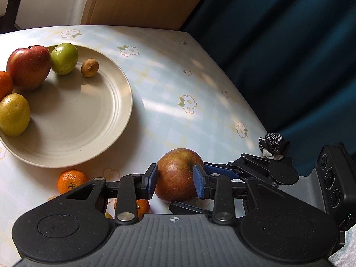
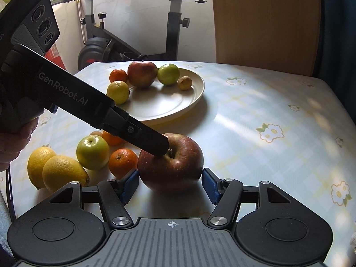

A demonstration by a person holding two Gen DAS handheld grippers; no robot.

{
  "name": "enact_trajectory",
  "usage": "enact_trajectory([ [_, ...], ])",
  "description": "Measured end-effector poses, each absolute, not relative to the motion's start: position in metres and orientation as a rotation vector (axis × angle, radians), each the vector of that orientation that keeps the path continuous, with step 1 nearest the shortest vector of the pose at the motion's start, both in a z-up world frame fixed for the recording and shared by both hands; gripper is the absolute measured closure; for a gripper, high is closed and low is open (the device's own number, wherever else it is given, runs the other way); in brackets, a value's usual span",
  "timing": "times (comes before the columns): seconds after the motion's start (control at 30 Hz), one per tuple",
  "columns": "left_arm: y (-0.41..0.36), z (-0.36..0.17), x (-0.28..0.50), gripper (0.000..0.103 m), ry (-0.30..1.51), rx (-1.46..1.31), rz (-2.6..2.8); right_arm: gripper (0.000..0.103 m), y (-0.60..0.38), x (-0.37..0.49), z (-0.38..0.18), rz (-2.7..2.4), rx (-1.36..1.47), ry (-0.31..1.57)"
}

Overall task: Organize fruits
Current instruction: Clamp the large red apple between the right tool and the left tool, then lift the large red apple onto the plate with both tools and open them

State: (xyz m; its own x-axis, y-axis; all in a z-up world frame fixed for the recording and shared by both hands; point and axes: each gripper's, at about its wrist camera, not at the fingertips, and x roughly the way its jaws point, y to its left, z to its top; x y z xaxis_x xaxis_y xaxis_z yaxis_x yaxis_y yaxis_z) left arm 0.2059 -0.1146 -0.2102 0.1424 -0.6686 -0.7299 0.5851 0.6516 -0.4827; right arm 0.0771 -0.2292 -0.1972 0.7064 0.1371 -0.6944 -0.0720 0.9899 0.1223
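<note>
A red-brown apple [image 1: 178, 174] [image 2: 171, 163] rests on the table. My left gripper [image 1: 176, 181] has its blue pads against both sides of the apple. In the right wrist view the left gripper [image 2: 155, 142] comes down onto the apple's top. My right gripper [image 2: 170, 183] is open around the same apple, its pads just beside it. A beige plate [image 1: 93, 115] [image 2: 178, 102] holds a red apple [image 1: 29, 66], a green fruit [image 1: 64, 57], a small brown fruit [image 1: 89, 67], an orange and a yellow-green fruit [image 1: 14, 113].
Loose fruit lies left of the apple: two lemons [image 2: 60, 171], a green apple [image 2: 92, 151] and mandarins [image 2: 123, 161] [image 1: 71, 180]. A small dark cloth thing [image 1: 273, 144] sits at the table's right edge. A wooden chair back [image 2: 264, 22] and exercise bike [image 2: 133, 22] stand behind.
</note>
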Motion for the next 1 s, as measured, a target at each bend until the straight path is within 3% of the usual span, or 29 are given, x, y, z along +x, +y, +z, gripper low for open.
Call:
enact_trajectory([
  [0.5,-0.103,-0.197,0.216,0.066,1.075,-0.16,-0.907,0.045,-0.231,0.082,-0.187,0.14,0.084,0.707],
  [1.0,-0.065,-0.165,0.289,0.068,0.964,-0.192,-0.705,0.045,-0.213,0.199,-0.163,0.238,0.004,0.668],
])
